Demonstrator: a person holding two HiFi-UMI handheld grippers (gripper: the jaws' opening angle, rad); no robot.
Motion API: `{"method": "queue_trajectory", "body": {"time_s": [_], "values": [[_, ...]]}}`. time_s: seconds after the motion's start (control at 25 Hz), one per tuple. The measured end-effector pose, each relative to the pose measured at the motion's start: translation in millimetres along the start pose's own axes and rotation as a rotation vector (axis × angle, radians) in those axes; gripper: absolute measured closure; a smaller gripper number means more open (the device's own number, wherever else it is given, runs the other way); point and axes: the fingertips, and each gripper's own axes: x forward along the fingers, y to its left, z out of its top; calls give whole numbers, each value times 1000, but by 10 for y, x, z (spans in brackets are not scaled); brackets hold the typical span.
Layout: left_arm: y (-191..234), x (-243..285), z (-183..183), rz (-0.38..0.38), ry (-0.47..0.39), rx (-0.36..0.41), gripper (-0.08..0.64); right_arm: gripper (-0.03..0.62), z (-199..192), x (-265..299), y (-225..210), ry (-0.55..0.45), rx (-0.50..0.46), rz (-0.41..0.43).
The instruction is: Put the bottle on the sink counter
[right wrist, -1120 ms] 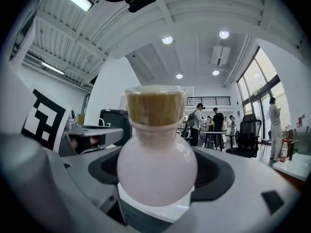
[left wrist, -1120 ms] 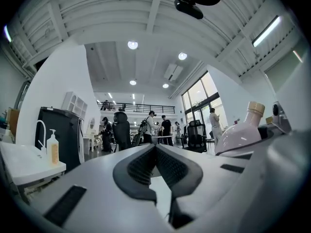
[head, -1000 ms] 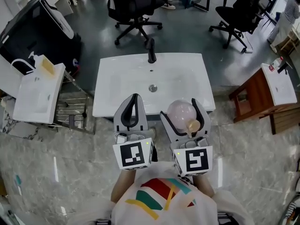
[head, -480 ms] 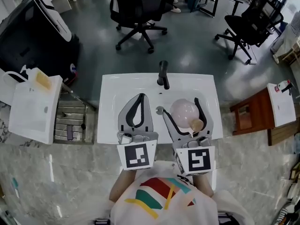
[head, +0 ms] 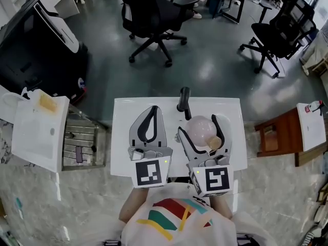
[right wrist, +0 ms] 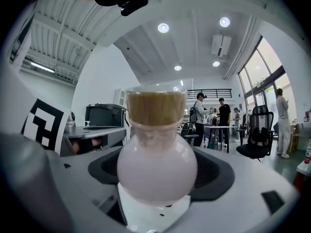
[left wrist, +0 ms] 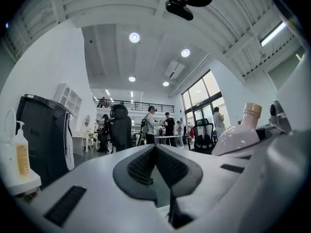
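Both grippers are sitting side by side just ahead of the person's chest, pointing forward over the white sink. The left gripper is holding nothing, and in its own view the left gripper's ribbed black pads are pressing together into a closed point. The right gripper is carrying the bottle, its curved grey jaws spreading around the round belly. Up close the right gripper is cupping that bottle: a smooth, glossy pale-pink bulb narrowing to a short neck, capped by a tan, grainy stopper. From above, the stopper end is angling back toward the person. The bottle is hanging over the sink's right half, just in front of the black tap; I can't tell whether it's touching.
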Motion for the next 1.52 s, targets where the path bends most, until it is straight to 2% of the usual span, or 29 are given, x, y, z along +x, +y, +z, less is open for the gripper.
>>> {"method": "queue_trajectory", "body": {"time_s": [0.08, 0.2, 0.56, 0.96, 1.16, 1.52], "values": [[-31, 10, 25, 0, -18, -6, 542, 198, -24, 33, -42, 3, 13, 7], [-145, 64, -24, -16, 2, 17, 542, 198, -48, 51, -107, 7, 38, 22], [-447, 228, -50, 29, 29, 47, 543, 198, 72, 10, -396, -25, -20, 58], [-681, 347, -57, 15, 43, 73, 542, 198, 21, 41, -617, -17, -34, 68], [-762, 368, -89, 9, 54, 70, 542, 198, -89, 74, -758, 20, 27, 73], [-1085, 470, -310, -43, 118, 51, 543, 198, -389, 212, -1348, 67, -17, 4]]}}
